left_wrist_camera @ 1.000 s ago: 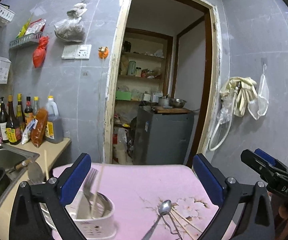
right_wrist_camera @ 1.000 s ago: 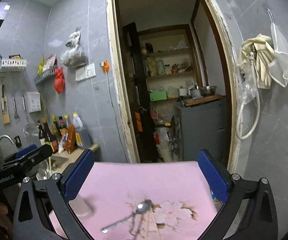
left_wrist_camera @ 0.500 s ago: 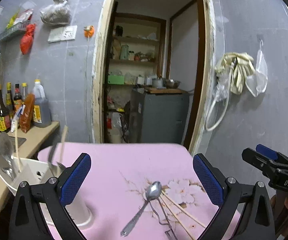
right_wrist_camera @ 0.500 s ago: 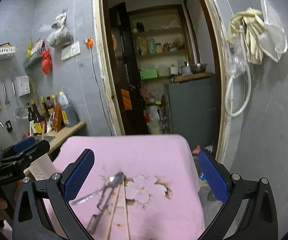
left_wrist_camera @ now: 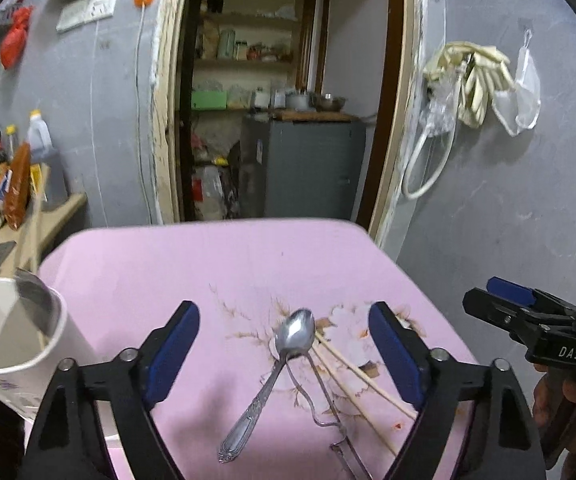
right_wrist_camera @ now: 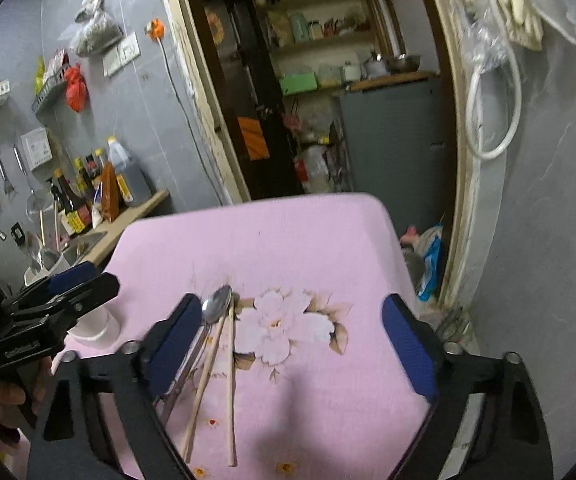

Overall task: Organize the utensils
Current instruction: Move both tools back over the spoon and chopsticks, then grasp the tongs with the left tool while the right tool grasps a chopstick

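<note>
A metal spoon [left_wrist_camera: 280, 364] lies on the pink flowered tablecloth [left_wrist_camera: 192, 272], with a fork [left_wrist_camera: 328, 412] and two wooden chopsticks [left_wrist_camera: 360, 376] beside it. My left gripper [left_wrist_camera: 284, 344] is open and empty, hovering above the spoon. A white utensil holder [left_wrist_camera: 20, 336] with utensils inside stands at the left. My right gripper [right_wrist_camera: 292, 336] is open and empty above the cloth; the spoon [right_wrist_camera: 216, 308] and chopsticks [right_wrist_camera: 230, 380] lie by its left finger. The left gripper also shows in the right wrist view [right_wrist_camera: 68, 292], the right gripper in the left wrist view [left_wrist_camera: 528, 312].
A counter [left_wrist_camera: 28, 220] with sauce bottles [right_wrist_camera: 84, 196] and a sink lies left of the table. An open doorway [left_wrist_camera: 280, 92] with a grey cabinet is behind. Gloves and a hose hang on the right wall [left_wrist_camera: 468, 76]. The table's right edge [right_wrist_camera: 400, 240] drops to the floor.
Both grippers have tilted downward and moved toward the utensils on the cloth. The left gripper has swung right, away from the white holder. Both stay open.
</note>
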`<state>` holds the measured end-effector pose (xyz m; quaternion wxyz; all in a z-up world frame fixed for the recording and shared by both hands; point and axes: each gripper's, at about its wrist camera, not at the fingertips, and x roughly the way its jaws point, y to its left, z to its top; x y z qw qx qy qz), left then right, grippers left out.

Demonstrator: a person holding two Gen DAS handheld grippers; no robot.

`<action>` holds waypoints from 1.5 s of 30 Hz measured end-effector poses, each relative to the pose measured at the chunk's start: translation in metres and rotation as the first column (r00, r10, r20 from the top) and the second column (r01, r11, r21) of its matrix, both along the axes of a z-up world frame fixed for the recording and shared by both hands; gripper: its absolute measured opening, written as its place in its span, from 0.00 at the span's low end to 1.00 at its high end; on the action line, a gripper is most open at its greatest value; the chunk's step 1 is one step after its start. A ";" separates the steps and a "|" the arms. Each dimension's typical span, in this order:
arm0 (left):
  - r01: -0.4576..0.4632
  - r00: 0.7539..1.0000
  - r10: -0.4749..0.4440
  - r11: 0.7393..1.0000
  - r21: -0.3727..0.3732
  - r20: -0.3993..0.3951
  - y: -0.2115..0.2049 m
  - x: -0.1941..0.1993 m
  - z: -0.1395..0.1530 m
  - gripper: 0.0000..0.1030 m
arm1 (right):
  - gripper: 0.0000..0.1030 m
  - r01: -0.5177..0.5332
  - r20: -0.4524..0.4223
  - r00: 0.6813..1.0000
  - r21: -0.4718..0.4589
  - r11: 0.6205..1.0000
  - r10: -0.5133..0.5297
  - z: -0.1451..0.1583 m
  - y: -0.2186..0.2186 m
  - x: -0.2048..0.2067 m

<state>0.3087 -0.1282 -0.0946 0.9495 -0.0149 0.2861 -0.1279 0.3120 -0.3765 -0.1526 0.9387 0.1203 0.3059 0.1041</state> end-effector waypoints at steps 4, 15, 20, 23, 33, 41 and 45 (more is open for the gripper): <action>0.014 0.996 -0.015 1.000 -0.009 -0.088 -0.002 0.016 -0.016 0.63 | 0.67 -0.052 -0.054 0.997 0.022 0.998 0.053 -0.016 0.009 0.016; 0.043 0.945 -0.082 0.991 -0.130 -0.317 -0.002 0.041 -0.059 0.45 | 0.34 -0.247 -0.207 0.947 0.023 0.969 0.246 -0.057 0.051 0.048; 0.048 0.924 -0.099 0.988 -0.146 -0.370 -0.004 0.046 -0.067 0.42 | 0.27 -0.308 -0.239 0.922 0.020 0.951 0.304 -0.065 0.068 0.054; 0.049 0.908 -0.112 0.985 -0.163 -0.403 -0.005 0.048 -0.072 0.42 | 0.27 -0.343 -0.261 0.905 0.016 0.939 0.335 -0.069 0.077 0.056; 0.070 0.879 -0.117 0.991 -0.116 -0.463 -0.019 0.054 -0.082 0.37 | 0.07 -0.380 -0.318 0.887 -0.092 0.920 0.334 -0.068 0.090 0.053; 0.091 0.862 -0.105 0.995 -0.051 -0.496 -0.030 0.068 -0.081 0.29 | 0.07 -0.377 -0.360 0.871 -0.053 0.925 0.335 -0.073 0.082 0.063; 0.116 0.847 -0.121 0.992 -0.043 -0.518 -0.030 0.072 -0.078 0.29 | 0.08 -0.400 -0.382 0.854 -0.045 0.915 0.354 -0.073 0.088 0.077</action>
